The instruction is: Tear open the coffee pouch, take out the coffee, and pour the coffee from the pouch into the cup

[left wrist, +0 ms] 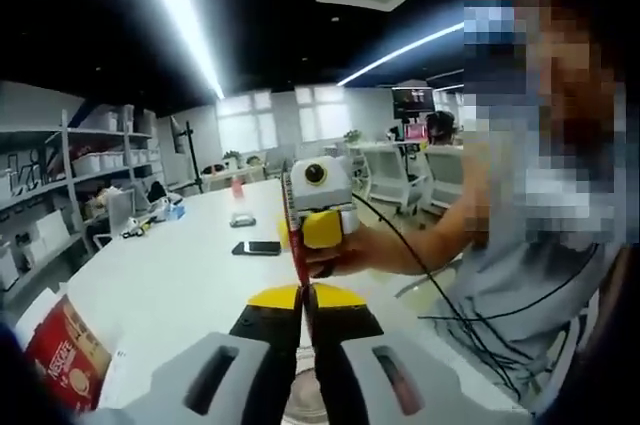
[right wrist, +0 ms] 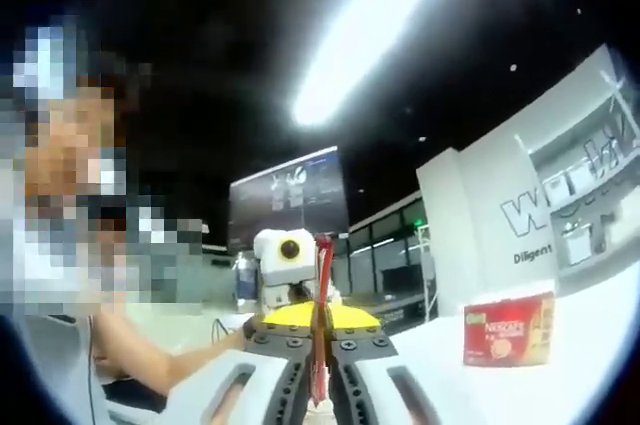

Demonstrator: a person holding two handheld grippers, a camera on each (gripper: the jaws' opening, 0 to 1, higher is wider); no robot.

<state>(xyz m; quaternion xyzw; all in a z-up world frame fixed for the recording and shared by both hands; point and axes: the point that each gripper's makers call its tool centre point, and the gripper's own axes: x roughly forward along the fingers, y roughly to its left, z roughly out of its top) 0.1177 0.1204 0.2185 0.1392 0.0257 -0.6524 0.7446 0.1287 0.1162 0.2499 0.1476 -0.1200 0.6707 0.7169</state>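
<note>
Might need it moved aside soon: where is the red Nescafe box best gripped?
Probably at its top edge, coming down from above, jaws closing front to back. The Nescafe box stands upright on the white table with its broad face toward the right gripper view, likely too wide to span. Both jaw pairs hold the coffee pouch; one must release first.

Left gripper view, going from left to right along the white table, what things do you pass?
Red coffee box → black phone → red coffee pouch, held edge-on between the two grippers → the other gripper, yellow and white, in a person's hand.
</note>
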